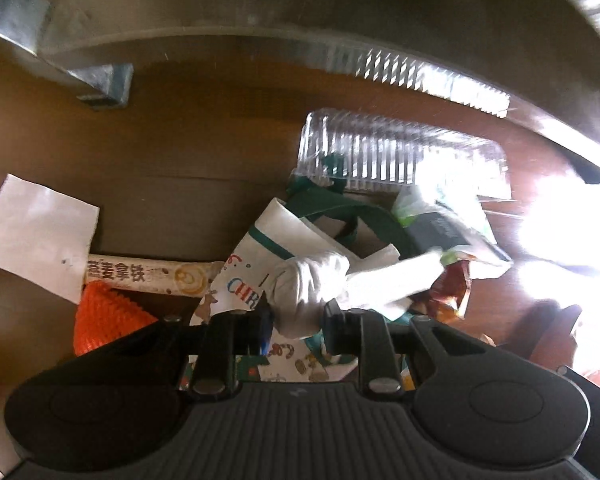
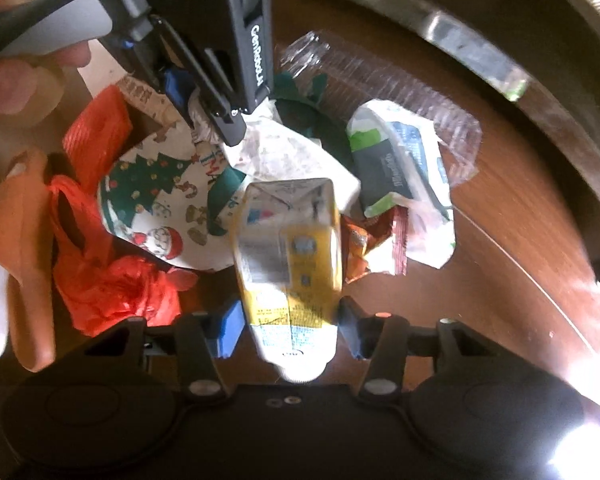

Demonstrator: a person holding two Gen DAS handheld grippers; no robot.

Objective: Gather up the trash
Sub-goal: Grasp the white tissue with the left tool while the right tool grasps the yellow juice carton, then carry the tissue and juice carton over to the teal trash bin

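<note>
Yellow-and-white carton (image 2: 290,264) sits between the right gripper (image 2: 290,322) pads, top end pointing away from the camera – the blue pads (image 2: 230,330) press its lower sides, jaws about half closed on it. It hangs over a heap of rubbish on a brown wooden floor (image 2: 480,280).

Left gripper (image 1: 296,322) has its jaws nearly shut on a wad of white crumpled paper (image 1: 308,284), pinched between the black fingers. In the right wrist view that gripper comes in from the upper left, a person's fingers (image 2: 8,88) beside it.

Under both – a paper bag with Christmas print (image 2: 152,204), green handles showing. Left of it, red plastic bag (image 2: 112,284) and orange mesh (image 1: 100,316). A coffee sachet (image 1: 148,274) and a white paper sheet (image 1: 36,236) lie just beyond the mesh. Right of the bag, a green-and-white wrapper (image 2: 400,168) and a brown snack wrapper (image 2: 364,248).

Farther off, a clear ribbed plastic box (image 1: 400,156) lies against the heap, close to a curved metal edge (image 1: 260,36).
</note>
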